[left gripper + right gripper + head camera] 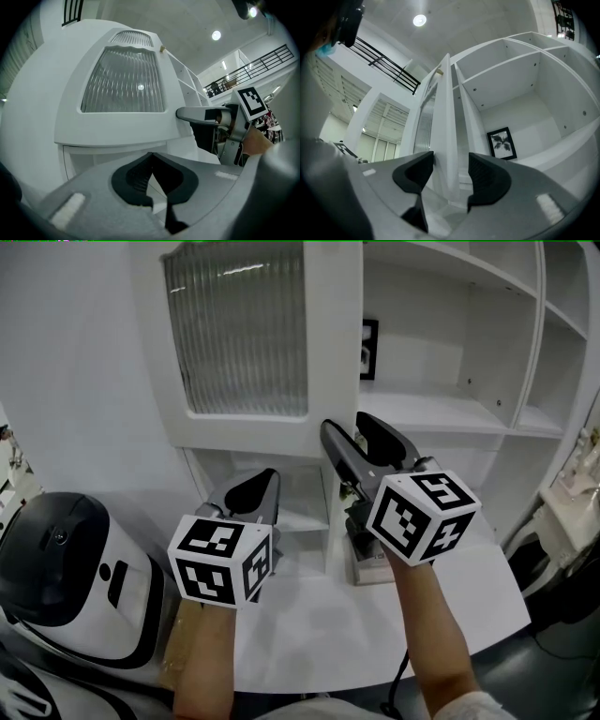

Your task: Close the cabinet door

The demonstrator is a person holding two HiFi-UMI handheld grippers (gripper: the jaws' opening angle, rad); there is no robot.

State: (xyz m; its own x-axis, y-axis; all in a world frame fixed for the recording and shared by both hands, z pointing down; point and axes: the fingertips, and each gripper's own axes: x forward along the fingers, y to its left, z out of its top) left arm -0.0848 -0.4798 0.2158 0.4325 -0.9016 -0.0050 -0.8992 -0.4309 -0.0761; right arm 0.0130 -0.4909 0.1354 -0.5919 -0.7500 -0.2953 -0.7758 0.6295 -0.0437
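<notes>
Head view. Shows the cabinet door [248, 334] swung out from the shelves [450, 418] and filling the upper centre, so not yet closed. Finds the right gripper [354, 432] at centre, straddling the door's free edge, probably set there to steer it shut. Puts the left gripper [258, 486] at lower left, under the door's bottom rail and above the white table [309, 634].

Left gripper view. Looks up at the cabinet door [124, 79], with its ribbed glass filling the upper centre. Shows the jaws brought together at the tips with nothing between them. Seems idle, kept low and out of the door's swing.

Right gripper view. Shows the jaws spread wide with the cabinet door [445, 126] edge-on, running up between them. Keeps the pad at frame left just beside that edge and the other clear of it, so no squeeze. Suggests a loose straddle for pushing sideways rather than clamping. Leaves a framed picture [502, 143] visible right of centre, on the open shelf.
</notes>
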